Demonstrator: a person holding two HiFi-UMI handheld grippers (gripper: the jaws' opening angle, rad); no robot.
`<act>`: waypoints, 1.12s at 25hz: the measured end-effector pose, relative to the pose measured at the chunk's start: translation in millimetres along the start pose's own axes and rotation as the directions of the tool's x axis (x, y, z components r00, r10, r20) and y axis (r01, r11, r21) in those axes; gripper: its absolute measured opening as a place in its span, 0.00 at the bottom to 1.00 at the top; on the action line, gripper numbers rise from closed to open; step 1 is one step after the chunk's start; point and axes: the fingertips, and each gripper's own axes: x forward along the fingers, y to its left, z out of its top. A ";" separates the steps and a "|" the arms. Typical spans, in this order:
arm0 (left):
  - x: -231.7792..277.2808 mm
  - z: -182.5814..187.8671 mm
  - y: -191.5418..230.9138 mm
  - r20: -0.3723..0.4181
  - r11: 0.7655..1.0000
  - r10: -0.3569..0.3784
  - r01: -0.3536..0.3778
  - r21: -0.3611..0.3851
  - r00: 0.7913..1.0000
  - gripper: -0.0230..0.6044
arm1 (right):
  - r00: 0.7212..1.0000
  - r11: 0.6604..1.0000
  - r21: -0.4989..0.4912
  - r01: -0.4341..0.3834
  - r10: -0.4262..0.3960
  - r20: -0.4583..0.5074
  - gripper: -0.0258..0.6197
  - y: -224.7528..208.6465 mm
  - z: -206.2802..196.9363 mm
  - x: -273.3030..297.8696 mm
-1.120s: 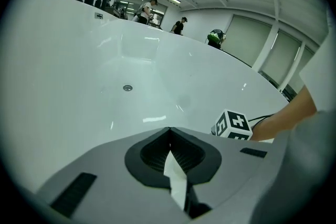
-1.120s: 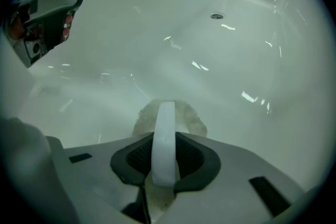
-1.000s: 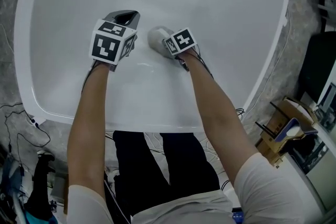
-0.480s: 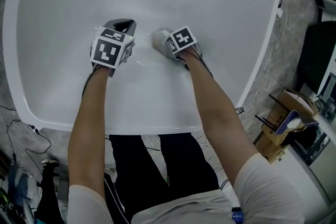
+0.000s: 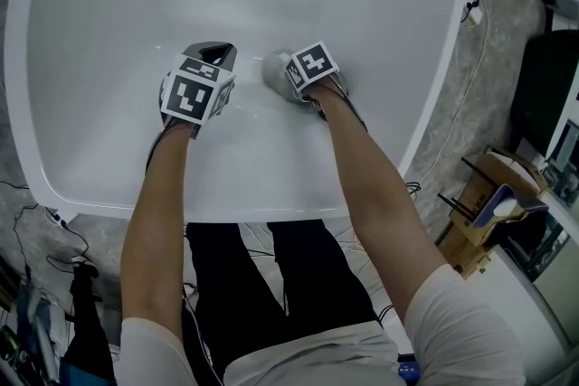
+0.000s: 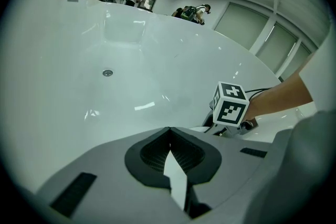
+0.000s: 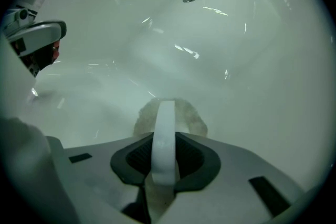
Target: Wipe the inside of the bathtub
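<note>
Left gripper (image 5: 213,51), grey plastic with a marker cube: jaws closed tip to tip with nothing between them, hovering or resting just over the floor of the glossy white bathtub (image 5: 380,14); contact not clear. Just beside it, right gripper (image 5: 282,72): jaws clamped on a pale grey wadded cloth (image 7: 191,118), and the cloth is pressed onto the tub floor at the near end, close to the person. The small round metal drain (image 6: 107,73) sits well apart, toward the far end. Progress: wiping looks under way at the near floor. The surface is evenly shiny, with no dirt or streaks visible, so the wiped share can't be read. The far end, drain area and side walls probably remain.
</note>
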 end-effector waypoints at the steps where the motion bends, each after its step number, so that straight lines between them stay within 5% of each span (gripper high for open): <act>1: -1.4 0.2 -3.3 0.001 1.000 -0.001 0.001 -0.003 1.000 0.05 | 1.000 1.000 0.002 -0.007 0.007 -0.006 0.18 0.2 -2.7 -3.0; 7: -17.1 0.8 -19.5 0.005 1.000 -0.001 0.001 -0.018 1.000 0.05 | 1.000 1.000 -0.018 -0.020 0.020 -0.017 0.18 8.1 -11.5 -22.2; 18: -57.5 22.2 -59.6 0.046 0.999 -0.001 0.003 -0.045 0.999 0.05 | 0.989 0.998 0.022 -0.061 0.057 0.134 0.18 23.8 -10.3 -80.2; 28: -116.1 44.9 -96.8 0.139 0.995 0.057 -0.044 -0.095 0.989 0.05 | 0.927 0.990 -0.046 -0.130 0.138 0.349 0.19 64.4 1.3 -173.2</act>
